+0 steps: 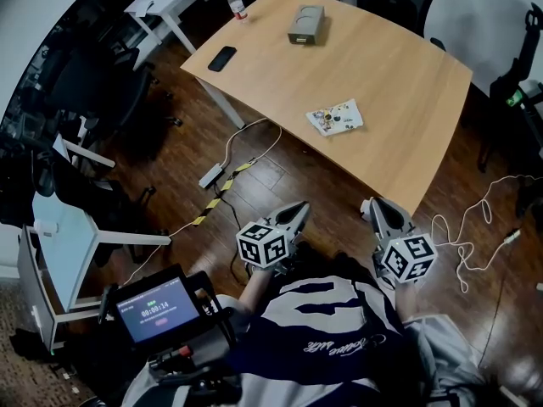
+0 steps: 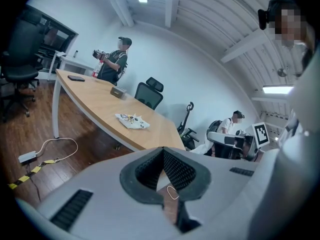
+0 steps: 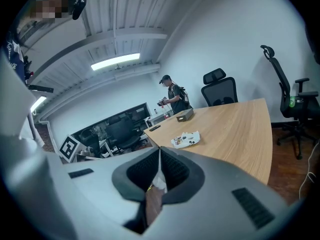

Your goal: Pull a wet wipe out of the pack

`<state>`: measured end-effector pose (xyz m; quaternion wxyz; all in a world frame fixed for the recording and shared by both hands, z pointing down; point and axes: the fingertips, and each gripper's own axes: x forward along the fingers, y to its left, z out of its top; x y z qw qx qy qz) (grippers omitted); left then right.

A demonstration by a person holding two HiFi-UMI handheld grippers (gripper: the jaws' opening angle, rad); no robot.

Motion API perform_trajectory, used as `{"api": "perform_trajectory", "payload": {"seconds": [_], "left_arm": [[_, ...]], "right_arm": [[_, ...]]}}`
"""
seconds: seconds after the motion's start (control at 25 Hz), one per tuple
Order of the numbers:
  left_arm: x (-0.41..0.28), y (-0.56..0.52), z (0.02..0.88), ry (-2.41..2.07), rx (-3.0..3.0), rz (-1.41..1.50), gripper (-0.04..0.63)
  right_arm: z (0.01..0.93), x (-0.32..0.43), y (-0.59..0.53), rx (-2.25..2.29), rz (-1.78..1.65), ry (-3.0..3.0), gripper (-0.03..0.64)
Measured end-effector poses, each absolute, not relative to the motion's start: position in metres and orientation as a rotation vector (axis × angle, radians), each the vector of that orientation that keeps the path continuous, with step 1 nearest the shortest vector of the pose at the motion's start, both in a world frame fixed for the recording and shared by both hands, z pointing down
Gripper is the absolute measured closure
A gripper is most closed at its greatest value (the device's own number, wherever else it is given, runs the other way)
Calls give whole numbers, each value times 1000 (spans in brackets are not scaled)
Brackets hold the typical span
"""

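Note:
The wet wipe pack point(image 1: 334, 118), white with a colourful print, lies flat near the front edge of the wooden table point(image 1: 399, 83). It also shows in the left gripper view, pack point(image 2: 132, 121), and in the right gripper view, pack point(image 3: 185, 140). My left gripper point(image 1: 294, 213) and right gripper point(image 1: 374, 208) hang side by side over the floor, short of the table's edge and well apart from the pack. The jaws of both meet at the tips with nothing between them, as seen at the left gripper point(image 2: 162, 151) and the right gripper point(image 3: 159, 151).
A grey box point(image 1: 306, 24), a black phone point(image 1: 222, 58) and a bottle point(image 1: 237, 4) sit at the table's far end. A power strip with cables point(image 1: 210, 175) lies on the floor, and a white cable point(image 1: 462, 244) at the right. A person point(image 2: 116, 59) stands beyond the table.

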<state>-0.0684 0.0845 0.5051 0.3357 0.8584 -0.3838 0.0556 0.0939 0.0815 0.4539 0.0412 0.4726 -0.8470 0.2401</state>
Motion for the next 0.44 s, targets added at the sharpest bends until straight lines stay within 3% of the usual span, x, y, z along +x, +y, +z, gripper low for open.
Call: {"api": "perform_trajectory", "payload": {"seconds": [0.44], "left_arm": [[-65, 87, 508, -972, 2245, 163, 592]], "right_arm": [[456, 97, 87, 1470, 740, -2574, 614]]}}
